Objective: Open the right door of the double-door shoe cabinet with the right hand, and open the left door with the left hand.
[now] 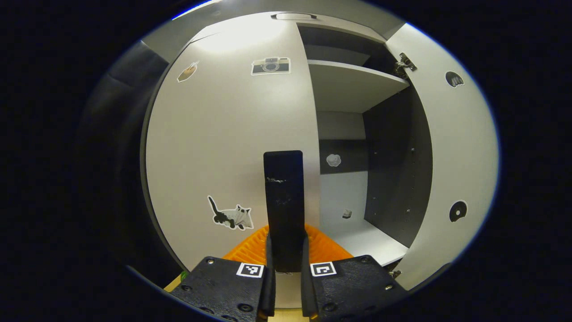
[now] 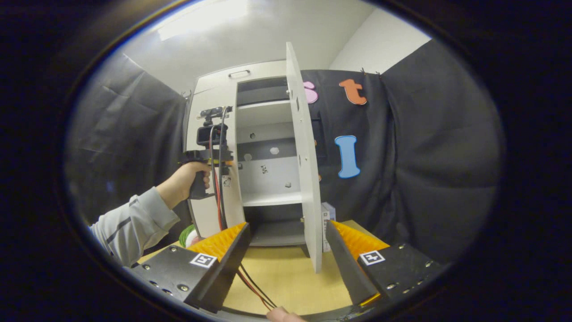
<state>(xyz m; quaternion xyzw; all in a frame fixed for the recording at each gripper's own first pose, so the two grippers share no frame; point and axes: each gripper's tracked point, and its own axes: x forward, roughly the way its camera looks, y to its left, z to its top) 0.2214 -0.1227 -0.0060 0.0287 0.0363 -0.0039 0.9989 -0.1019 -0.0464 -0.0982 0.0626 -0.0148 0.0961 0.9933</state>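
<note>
The shoe cabinet (image 2: 250, 156) is stood on a wooden worktop (image 2: 290, 277) against black cloth; its right door (image 2: 306, 156) is swung open, its left door (image 1: 232, 134) shut. The right gripper (image 2: 286, 250) is held with fingers spread; the left gripper (image 1: 286, 250) is seen with fingers pressed together at the left door's edge.

Black cloth (image 2: 429, 147) hangs in folds around the booth, covering the wall to the right and another stretch (image 2: 120, 134) to the left. Above it, a plain white wall (image 2: 380, 44) meets a white ceiling (image 2: 268, 31), where a bright light panel (image 2: 201, 18) glows near the top edge. A light wooden tabletop (image 2: 290, 277) spreads across the foreground, its surface pale yellow under the overhead light. Red and black cables (image 2: 250, 279) trail across the wood toward the near edge. A small white box (image 2: 327, 223) stands on the tabletop against the dark cloth, and something green and white (image 2: 190, 235) sits low at the left, too hidden to identify
</note>
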